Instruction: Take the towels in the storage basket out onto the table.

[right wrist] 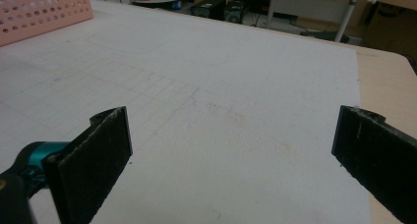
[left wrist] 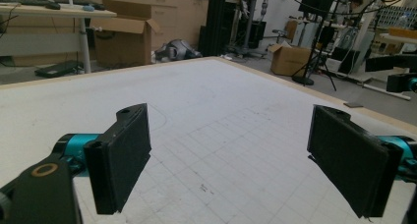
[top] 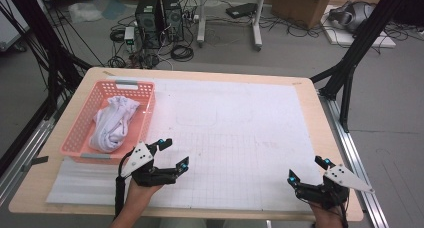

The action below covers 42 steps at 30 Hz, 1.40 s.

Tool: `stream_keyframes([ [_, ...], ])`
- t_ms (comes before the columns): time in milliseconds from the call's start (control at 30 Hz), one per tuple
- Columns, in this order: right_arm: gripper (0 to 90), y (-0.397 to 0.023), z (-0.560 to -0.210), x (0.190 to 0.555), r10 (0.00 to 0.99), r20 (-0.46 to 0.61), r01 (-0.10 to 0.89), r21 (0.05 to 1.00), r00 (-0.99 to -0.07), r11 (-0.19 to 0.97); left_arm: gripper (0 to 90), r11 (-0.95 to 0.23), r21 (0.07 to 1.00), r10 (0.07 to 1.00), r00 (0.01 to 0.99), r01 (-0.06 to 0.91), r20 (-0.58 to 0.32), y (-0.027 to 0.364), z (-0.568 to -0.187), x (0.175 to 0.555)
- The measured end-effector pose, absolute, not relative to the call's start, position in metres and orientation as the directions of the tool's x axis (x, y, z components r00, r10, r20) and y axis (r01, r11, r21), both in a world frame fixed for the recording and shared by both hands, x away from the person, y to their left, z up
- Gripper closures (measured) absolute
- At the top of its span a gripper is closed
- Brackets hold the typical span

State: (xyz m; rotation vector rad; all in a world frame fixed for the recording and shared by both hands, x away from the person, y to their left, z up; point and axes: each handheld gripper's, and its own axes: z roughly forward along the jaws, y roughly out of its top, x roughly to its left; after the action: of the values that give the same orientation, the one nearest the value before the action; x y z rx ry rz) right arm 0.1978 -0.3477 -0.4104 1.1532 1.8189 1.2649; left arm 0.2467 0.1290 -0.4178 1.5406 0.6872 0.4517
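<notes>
Your left hand-held gripper [top: 173, 154] and right hand-held gripper [top: 306, 170] hover wide open, empty, ready to reach; the white cloth [top: 112, 123] waits in the pink basket [top: 80, 123] at ten o'clock on the bench [top: 300, 88].

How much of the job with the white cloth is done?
Nothing looks done: the white cloth lies bunched in the pink basket. Both tongs, left and right, are open and empty over the white mat. Whatever happens with the cloth is left.
</notes>
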Motion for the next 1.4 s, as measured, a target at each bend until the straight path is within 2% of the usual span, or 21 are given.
stream_keyframes([
  [1067,0.2,-0.347,-0.414,0.200,0.903,0.000,0.311,0.939,-0.429,0.147,16.8,0.015,0.988,0.675,0.727,0.153,-0.123,0.132,-0.419,0.246],
  [1400,0.2,-0.348,-0.413,0.199,0.908,0.002,0.311,0.940,-0.420,0.142,16.6,0.030,0.990,0.657,0.743,0.140,-0.125,0.131,-0.407,0.242],
])
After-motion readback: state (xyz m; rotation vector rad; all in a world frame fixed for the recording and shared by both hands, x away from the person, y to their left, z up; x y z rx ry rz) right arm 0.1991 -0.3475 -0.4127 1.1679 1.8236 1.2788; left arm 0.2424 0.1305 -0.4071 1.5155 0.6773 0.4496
